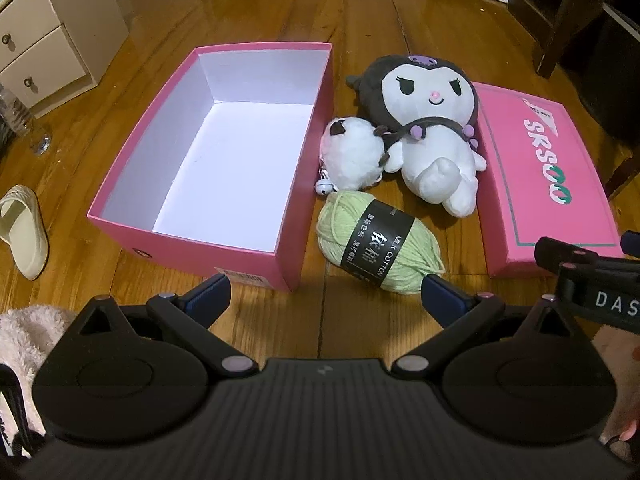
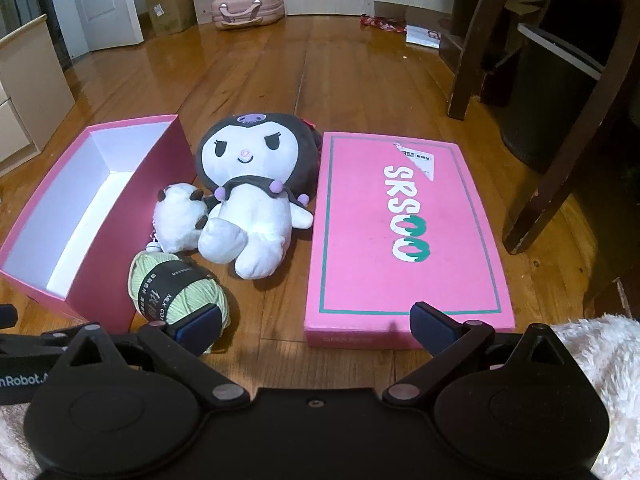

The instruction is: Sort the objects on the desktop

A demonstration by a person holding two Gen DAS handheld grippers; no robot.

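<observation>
My left gripper (image 1: pixel 326 294) hangs wide apart with nothing in it, and so does my right gripper (image 2: pixel 316 326). Just ahead on the wooden floor (image 1: pixel 360 12) lies a pale green yarn ball (image 1: pixel 380 242) with a black label band. Behind it, touching each other, sit a small white plush (image 1: pixel 352 154) and a big white-and-dark plush doll (image 1: pixel 428 120). The open pink box (image 1: pixel 120 216) stands left of them, its lid (image 2: pixel 404 232) right.

Both tongs are matte black with blue finger pads (image 1: pixel 210 294) and silvery-pink pivot pins. The right tongs (image 2: pixel 318 328) sit beside a fluffy cream sleeve (image 2: pixel 600 356). The left tongs (image 1: pixel 326 298) carry a ribbed black body.
</observation>
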